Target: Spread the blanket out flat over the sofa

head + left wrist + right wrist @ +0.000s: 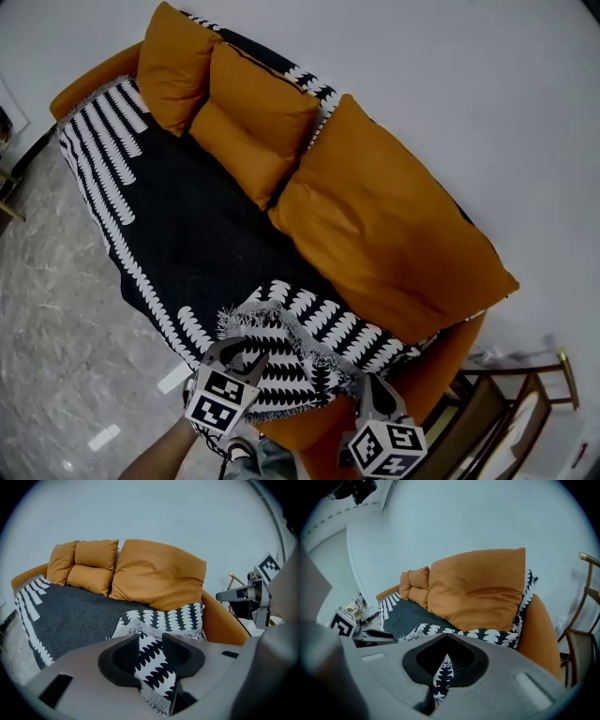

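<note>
A black blanket (187,225) with white leaf-pattern borders lies over the seat of an orange sofa (450,366). Its near end is folded back on itself in a fringed flap (281,361) at the front right of the seat. My left gripper (242,354) is shut on the flap's left edge, and the patterned cloth (152,660) runs between its jaws. My right gripper (366,382) is shut on the flap's right edge; a strip of patterned cloth (442,677) hangs between its jaws. Both grippers are low at the sofa's front edge.
Three orange cushions lean on the backrest: a large one (384,234) and two smaller ones (253,122). A wooden chair (525,403) stands right of the sofa arm. Marble floor (56,356) lies to the left, a white wall behind.
</note>
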